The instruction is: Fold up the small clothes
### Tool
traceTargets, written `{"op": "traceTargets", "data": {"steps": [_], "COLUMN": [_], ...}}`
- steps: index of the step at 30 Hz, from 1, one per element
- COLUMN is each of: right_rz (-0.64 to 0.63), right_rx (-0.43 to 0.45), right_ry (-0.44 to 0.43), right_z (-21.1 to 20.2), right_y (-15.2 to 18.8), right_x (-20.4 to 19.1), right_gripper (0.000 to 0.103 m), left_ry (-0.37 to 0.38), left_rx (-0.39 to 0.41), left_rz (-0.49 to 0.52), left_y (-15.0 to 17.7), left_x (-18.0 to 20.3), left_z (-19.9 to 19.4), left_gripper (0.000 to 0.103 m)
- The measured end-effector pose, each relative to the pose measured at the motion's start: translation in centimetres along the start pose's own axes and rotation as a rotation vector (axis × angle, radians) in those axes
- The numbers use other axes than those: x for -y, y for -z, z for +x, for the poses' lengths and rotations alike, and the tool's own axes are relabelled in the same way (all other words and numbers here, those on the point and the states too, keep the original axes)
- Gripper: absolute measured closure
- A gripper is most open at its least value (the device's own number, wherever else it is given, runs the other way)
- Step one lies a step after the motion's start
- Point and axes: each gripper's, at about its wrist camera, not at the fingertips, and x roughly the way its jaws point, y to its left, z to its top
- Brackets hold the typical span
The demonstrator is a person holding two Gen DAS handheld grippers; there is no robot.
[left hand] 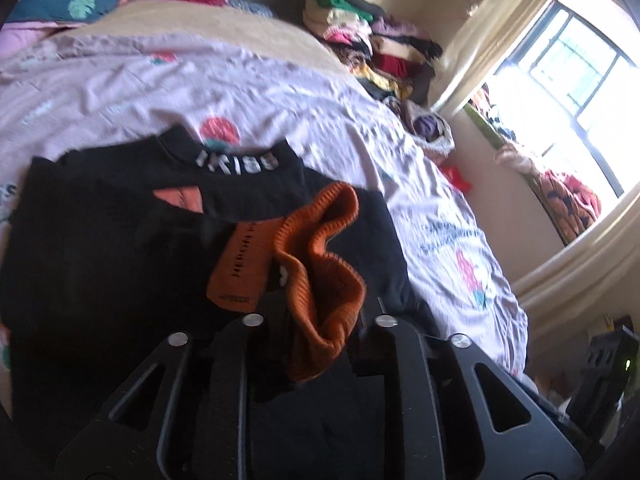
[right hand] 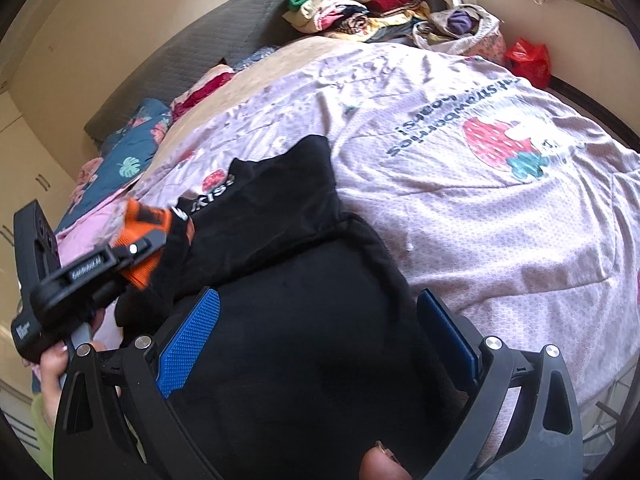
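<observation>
A small black garment (left hand: 120, 248) with orange trim lies on the pink bedsheet (left hand: 280, 104). Its collar band has white letters (left hand: 236, 160). My left gripper (left hand: 316, 320) is shut on the orange ribbed cuff (left hand: 320, 280), which bunches up between the fingers. In the right wrist view the left gripper (right hand: 136, 252) holds the orange cuff (right hand: 140, 224) at the left, lifted above the garment. My right gripper (right hand: 320, 340) is open over the black garment (right hand: 304, 320), its blue pads (right hand: 188, 340) on either side of the cloth.
A pile of folded clothes (left hand: 372, 44) sits at the far corner of the bed by the wall. A red bag (right hand: 528, 60) lies near a window (left hand: 568, 72). Pillows and a blue blanket (right hand: 128, 156) lie at the head of the bed.
</observation>
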Motion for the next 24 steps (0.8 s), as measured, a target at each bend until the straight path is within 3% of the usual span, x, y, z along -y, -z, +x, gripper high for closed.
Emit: {"op": "traceTargets", "data": {"steps": [1,3,8,10,15,18,20,22,24], "right_rz": [0.009,0.022,0.004,-0.025,-0.101,-0.103,-0.084,-0.066,-0.086], "right_rx": [-0.002,-0.009,-0.054,-0.074,-0.130,-0.164,-0.183,-0.183,-0.182], "right_ry": [0.005,0.015,0.004,-0.017,-0.082,-0.101,-0.096,-0.091,-0.090], "right_z": [0.1,0.5,2.5,3.5,7.0,9.5,11.1,11.8,11.9], "right_y": [0.0,-0.1,-0.1,0.0,-0.2,-0.4,-0.5,-0.7,-0.8], "right_x": [0.2,0.4,-0.4,-1.5,-5.1,-6.5,-6.8,-7.1,-7.6], "right_gripper": [0.005,0.005,0.005,0.006,0.034,0.039,0.049,0.062,0.086], "left_ry": [0.018,0.027,0.030,-0.035,-0.226,-0.300,-0.330,-0.348,-0.356], "left_rx": [-0.016,-0.022,0.006,0.032,0.102,0.120,0.126,0.119,0.109], "left_rz": [0.000,0.000,-0.010,-0.024,-0.097,-0.158,-0.203,-0.225,-0.246], "left_y": [0.2,0.4,-0.3,-1.0,-2.4,-2.8,-2.7,-2.8,-2.6], "left_x": [0.0,0.0,-1.5,-3.1,-8.8,-12.4,-14.7,-16.3,-17.5], "left_z": [0.3,0.3,-1.6,-2.6,-5.3,-6.8,-7.7,-8.0,-8.0], "left_gripper": [0.068,0.054,0.036,0.029,0.028,0.027,0.026,0.021,0.021]}}
